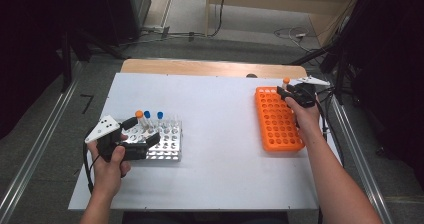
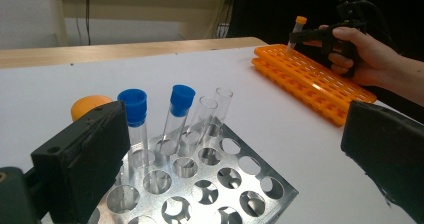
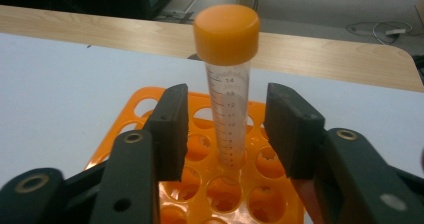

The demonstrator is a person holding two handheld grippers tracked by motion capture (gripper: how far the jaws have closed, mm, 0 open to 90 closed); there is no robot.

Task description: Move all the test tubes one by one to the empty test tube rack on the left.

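Tube (image 3: 227, 84): orange cap, stood upright in a hole at the far corner of the orange rack (image 1: 276, 126), cap end pointing straight up, tapered tip down in the hole. Long axis was pretty much vertical.
Right gripper (image 3: 227, 129): fingers (image 3: 170, 129) sat on either side of the tube with a visible gap each side, so released, not pinching it.
Orange rack: lay on the right side of the white surface (image 1: 225, 134), long side running away from the person.
Left gripper (image 1: 142, 131): hovered at the metal rack (image 1: 167, 144) with fingers spread wide, nothing in them.
Metal rack: held two blue-capped tubes (image 2: 155, 124), another orange-capped one (image 1: 139, 118) and a couple of uncapped ones (image 2: 212, 114), all standing roughly upright.
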